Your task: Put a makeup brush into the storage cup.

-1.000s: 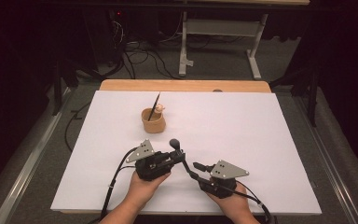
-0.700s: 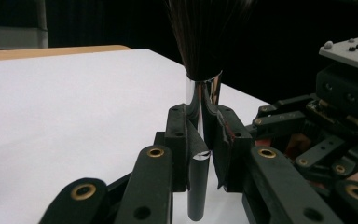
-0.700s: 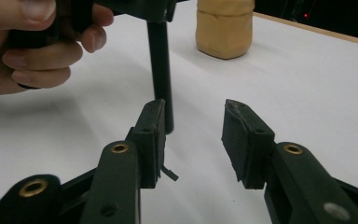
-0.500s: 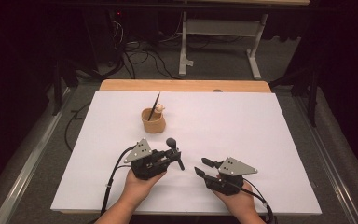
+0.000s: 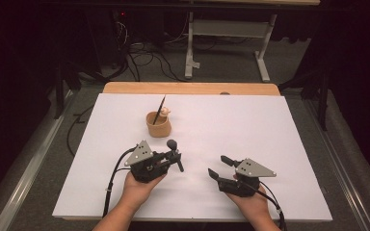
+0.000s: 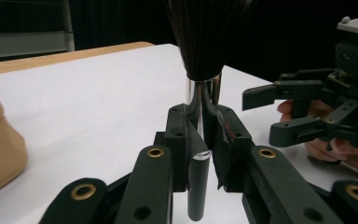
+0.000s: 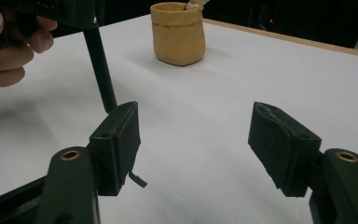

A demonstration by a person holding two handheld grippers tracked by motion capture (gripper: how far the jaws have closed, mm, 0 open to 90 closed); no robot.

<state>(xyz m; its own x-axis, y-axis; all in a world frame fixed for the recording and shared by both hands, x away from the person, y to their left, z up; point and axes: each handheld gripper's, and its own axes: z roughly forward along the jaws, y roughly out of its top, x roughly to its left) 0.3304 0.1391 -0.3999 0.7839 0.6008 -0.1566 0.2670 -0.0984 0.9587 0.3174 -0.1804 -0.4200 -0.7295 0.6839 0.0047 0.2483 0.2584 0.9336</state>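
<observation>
Two grippers are at work over the white table (image 5: 279, 144), and the big change is on the right: compared with a second ago, the right gripper (image 5: 217, 166) has been pulled away from the makeup brush (image 5: 175, 153), and its jaws have just been opening. Nothing is between them now; in the right gripper view just bare tabletop is seen in the gap. So the brush looks to have been handed over fully, and a drop into the cup is probably what's left to do.

The left gripper (image 6: 200, 154) is clamped tight on the brush, low on the shiny chrome ferrule where it meets the slim black handle. The brush is held upright, off the table, with its dark, soft, bushy bristles fanning out at the top. Farther back, well apart, sits the tan cup (image 5: 158, 124): matte, slightly lumpy, pouch-shaped, with another thin dark brush already leaning inside.
</observation>
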